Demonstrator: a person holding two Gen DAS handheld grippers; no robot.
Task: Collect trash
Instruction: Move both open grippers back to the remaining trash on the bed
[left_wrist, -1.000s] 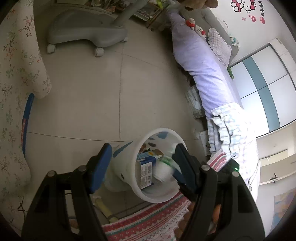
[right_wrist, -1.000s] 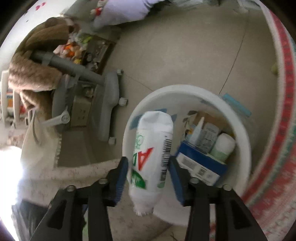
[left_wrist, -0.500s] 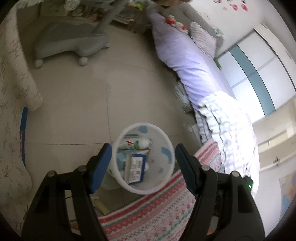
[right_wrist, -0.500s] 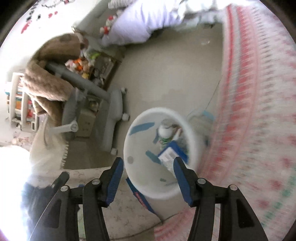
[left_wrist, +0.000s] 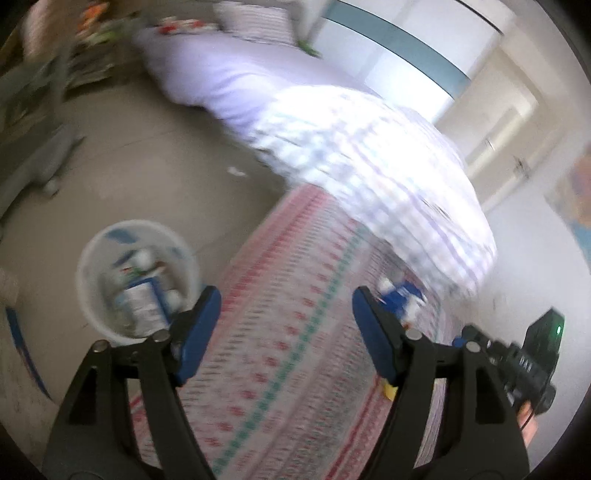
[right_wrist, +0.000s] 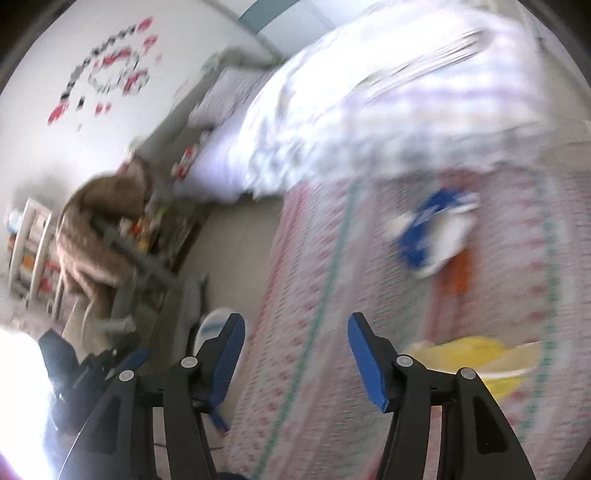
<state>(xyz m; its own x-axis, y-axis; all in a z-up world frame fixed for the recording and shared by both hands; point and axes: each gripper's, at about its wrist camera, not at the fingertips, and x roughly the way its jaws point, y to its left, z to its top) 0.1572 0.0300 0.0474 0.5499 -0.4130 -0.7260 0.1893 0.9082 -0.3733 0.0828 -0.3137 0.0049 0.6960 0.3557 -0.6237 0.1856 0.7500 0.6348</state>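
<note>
A white trash bin (left_wrist: 92, 295) stands on the tiled floor beside a striped rug (left_wrist: 288, 332) and holds a bottle and boxes (left_wrist: 142, 295). Its rim also shows in the right wrist view (right_wrist: 210, 325). A blue and white package (right_wrist: 432, 232) lies on the rug near the bed and also shows in the left wrist view (left_wrist: 402, 299). A yellow bag (right_wrist: 476, 354) lies on the rug at the lower right. My left gripper (left_wrist: 286, 325) is open and empty above the rug. My right gripper (right_wrist: 295, 350) is open and empty. Both views are blurred.
A bed with a checked quilt (left_wrist: 369, 166) borders the rug on the far side. A grey chair base (left_wrist: 37, 162) stands on the floor at the left. A desk with a brown blanket (right_wrist: 96, 229) is at the left.
The right gripper let the white bottle fall into the bin and is now empty. Both grippers swung away from the bin toward the rug and bed.
</note>
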